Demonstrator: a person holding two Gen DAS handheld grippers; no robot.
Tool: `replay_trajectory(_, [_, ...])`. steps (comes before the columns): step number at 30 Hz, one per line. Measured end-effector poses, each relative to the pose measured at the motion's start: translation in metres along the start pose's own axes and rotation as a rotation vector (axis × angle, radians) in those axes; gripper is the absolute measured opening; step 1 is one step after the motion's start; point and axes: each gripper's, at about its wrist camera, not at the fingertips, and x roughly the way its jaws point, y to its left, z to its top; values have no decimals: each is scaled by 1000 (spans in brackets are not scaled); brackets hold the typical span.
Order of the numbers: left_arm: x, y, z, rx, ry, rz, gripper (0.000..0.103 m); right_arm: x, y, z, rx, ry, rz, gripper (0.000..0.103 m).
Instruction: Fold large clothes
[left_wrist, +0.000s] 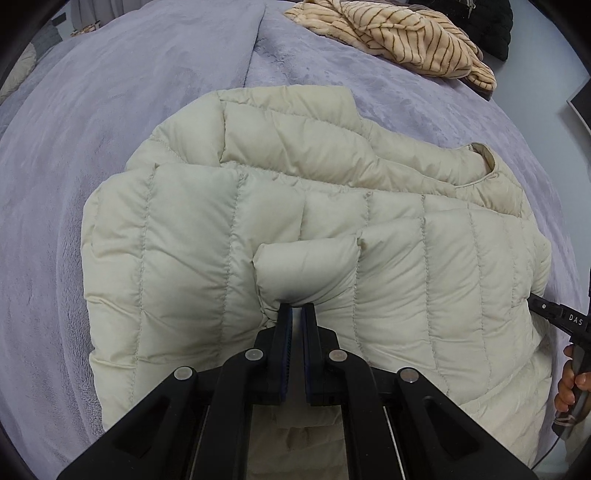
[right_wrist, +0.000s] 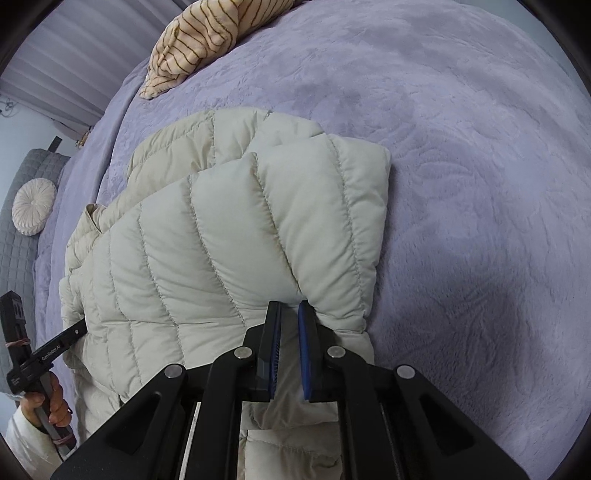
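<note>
My left gripper (left_wrist: 297, 308) is pinched tight on a fold of the jacket (left_wrist: 258, 229), the puffed cloth bulging just above my fingertips at the lower middle of the left view. My right gripper (right_wrist: 290, 306) is likewise clamped on the jacket (right_wrist: 221, 240), nipping its edge near the lower middle of the right view, with only a thin gap between the blue pads (right_wrist: 303, 350). The cream quilted jacket lies partly folded on the purple blanket (left_wrist: 92, 147), filling the centre of both views, its collar (left_wrist: 480, 162) toward the right in the left view. A striped garment (left_wrist: 406, 40) lies on the blanket at the upper right of the left view and at the upper left of the right view. A round cushion (right_wrist: 34, 206) sits at the left edge of the right view. A hand (right_wrist: 55, 400) grips a handle at the lower left there.
</note>
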Motion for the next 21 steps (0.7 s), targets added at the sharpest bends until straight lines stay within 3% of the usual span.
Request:
replay_trajectory(10, [-1,17,2,-26,4,-44,7,2,-5,1,6,13,15,8])
replay_trajectory(21, [-37,36,-3,-34,-10,87,7,-14,-7,-1,30,27,-50,9])
